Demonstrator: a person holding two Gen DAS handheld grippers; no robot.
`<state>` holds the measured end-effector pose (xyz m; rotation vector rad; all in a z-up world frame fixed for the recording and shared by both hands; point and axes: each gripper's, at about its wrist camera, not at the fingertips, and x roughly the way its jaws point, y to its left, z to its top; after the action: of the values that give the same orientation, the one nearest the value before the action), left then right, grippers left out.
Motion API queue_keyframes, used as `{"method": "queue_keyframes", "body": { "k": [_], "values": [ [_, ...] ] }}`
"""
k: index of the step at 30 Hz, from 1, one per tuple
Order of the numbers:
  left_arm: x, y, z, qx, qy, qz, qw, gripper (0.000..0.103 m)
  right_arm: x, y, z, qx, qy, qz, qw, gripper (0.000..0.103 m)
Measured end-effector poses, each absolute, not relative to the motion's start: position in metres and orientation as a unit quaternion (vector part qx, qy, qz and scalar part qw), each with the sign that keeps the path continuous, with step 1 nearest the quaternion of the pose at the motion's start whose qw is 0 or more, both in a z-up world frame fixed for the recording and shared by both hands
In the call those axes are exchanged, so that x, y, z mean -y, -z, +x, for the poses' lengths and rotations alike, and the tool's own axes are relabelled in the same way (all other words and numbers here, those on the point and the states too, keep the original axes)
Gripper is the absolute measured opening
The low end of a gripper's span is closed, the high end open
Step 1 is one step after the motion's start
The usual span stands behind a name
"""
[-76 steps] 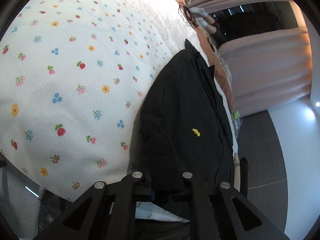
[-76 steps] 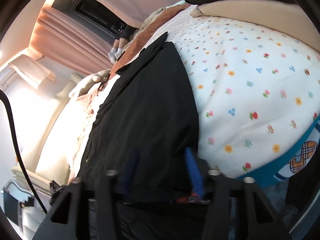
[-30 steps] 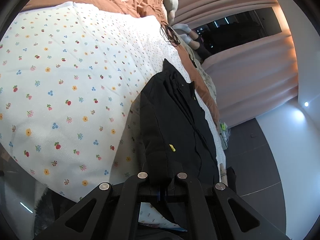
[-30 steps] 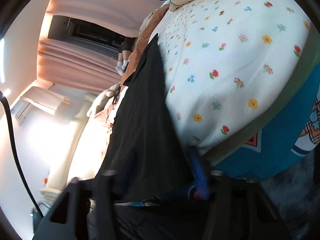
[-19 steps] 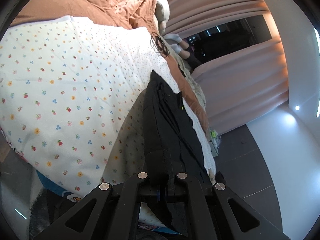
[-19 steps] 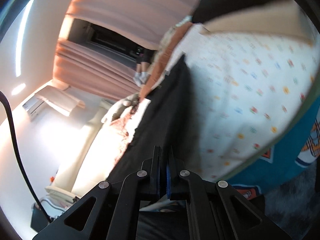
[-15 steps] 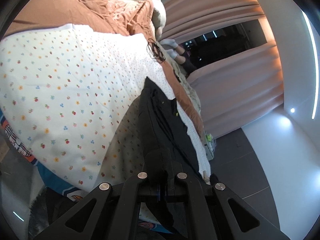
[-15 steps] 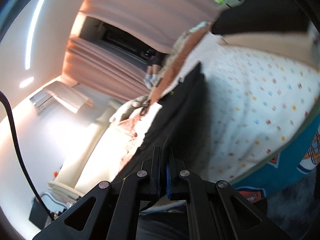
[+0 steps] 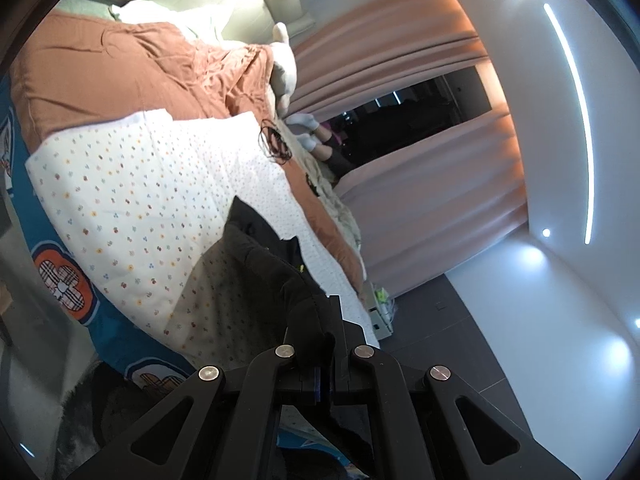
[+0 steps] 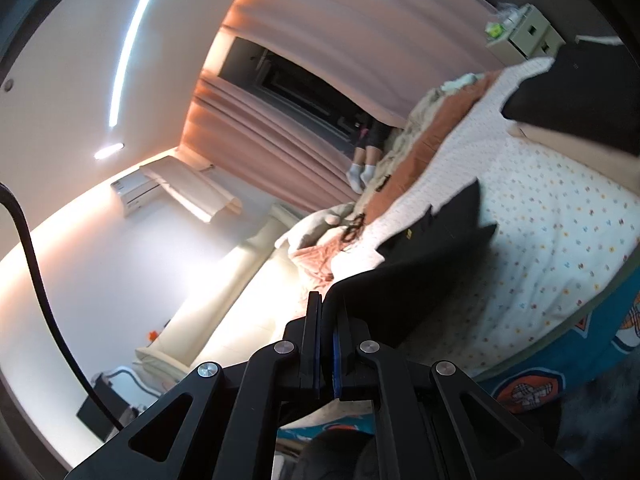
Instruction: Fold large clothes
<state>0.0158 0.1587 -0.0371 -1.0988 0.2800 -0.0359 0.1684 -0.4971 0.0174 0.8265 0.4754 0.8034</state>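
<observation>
Left tool (image 9: 320,344) clamped tight on a bunched edge of the black garment (image 9: 264,256); cloth wads up over the fingertips and runs from there down to the bed. Right tool (image 10: 327,320) also pinched closed on the black garment (image 10: 424,252), thin edge caught between its blue pads (image 10: 337,354); fabric stretches taut from the jaws out to the bed. Near end of the garment is lifted off the floral sheet (image 9: 152,184), far end with its collar lies on it. A shadow falls on the sheet under the raised cloth. Teal patterned blanket (image 9: 60,276) hangs over the bed's near edge. Beyond the sheet, a rust-brown duvet (image 9: 132,68), crumpled. A tangle of dark cord (image 9: 274,144) sits at the sheet's far edge. Further back, a person's legs in white socks (image 9: 306,132) on the bed, then pink curtains (image 9: 420,88) and a dark window.
</observation>
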Motion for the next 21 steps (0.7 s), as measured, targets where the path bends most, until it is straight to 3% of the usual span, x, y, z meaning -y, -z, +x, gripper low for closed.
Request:
{"method": "queue_keyframes", "body": {
  "k": [9, 21],
  "values": [
    [-0.157, 0.0, -0.01, -0.095, 0.03, -0.515, 0.852, 0.001, 0.496, -0.052, 0.152, -0.206, -0.383, 0.386, 0.813, 0.005],
    [-0.164, -0.036, 0.045, -0.077, 0.04, -0.492, 0.866, 0.001, 0.489, -0.078, 0.197, -0.182, -0.367, 0.389, 0.825, 0.005]
  ]
}}
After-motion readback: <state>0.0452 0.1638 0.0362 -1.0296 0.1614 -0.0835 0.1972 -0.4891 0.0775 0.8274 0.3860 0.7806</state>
